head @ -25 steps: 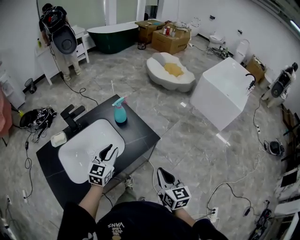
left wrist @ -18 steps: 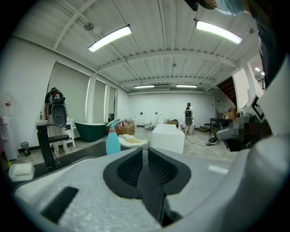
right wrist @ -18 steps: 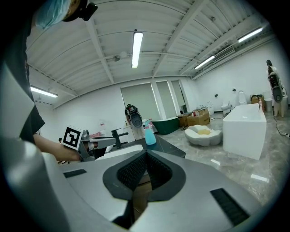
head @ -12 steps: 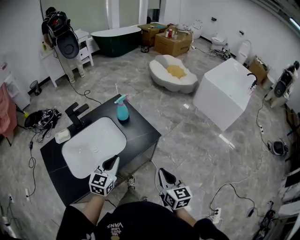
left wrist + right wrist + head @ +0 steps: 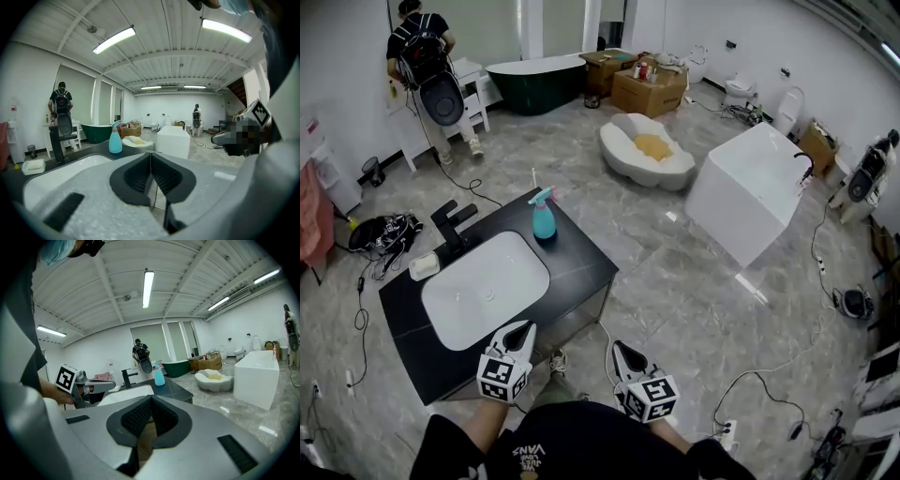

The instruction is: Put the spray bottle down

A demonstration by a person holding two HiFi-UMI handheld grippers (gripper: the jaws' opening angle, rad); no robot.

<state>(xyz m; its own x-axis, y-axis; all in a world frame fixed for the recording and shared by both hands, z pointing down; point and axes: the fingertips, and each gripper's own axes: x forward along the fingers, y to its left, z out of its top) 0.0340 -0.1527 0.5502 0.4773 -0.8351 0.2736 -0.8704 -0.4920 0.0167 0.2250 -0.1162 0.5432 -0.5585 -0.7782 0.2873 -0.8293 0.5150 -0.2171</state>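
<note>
The blue spray bottle (image 5: 544, 217) with a pink-and-teal trigger head stands upright on the far corner of the black counter (image 5: 581, 267), with no gripper touching it. It also shows in the left gripper view as the bottle (image 5: 115, 139) and in the right gripper view as the bottle (image 5: 159, 377). My left gripper (image 5: 525, 331) hovers at the counter's near edge, well short of the bottle. Its jaws have just been closing and now meet with nothing between them (image 5: 151, 154). My right gripper (image 5: 619, 349) is off the counter over the floor, shut and empty (image 5: 151, 398).
A white basin (image 5: 483, 291) is set in the counter, with a black faucet (image 5: 450, 225) and a soap dish (image 5: 422, 267) behind it. A white tub (image 5: 750, 187), a shell-shaped basin (image 5: 647, 150), boxes and floor cables lie beyond. A person (image 5: 427, 56) stands at the back left.
My left gripper has drawn back from over the basin to the counter's near edge, and its jaws have gone from open to shut. The bottle has stayed put.
</note>
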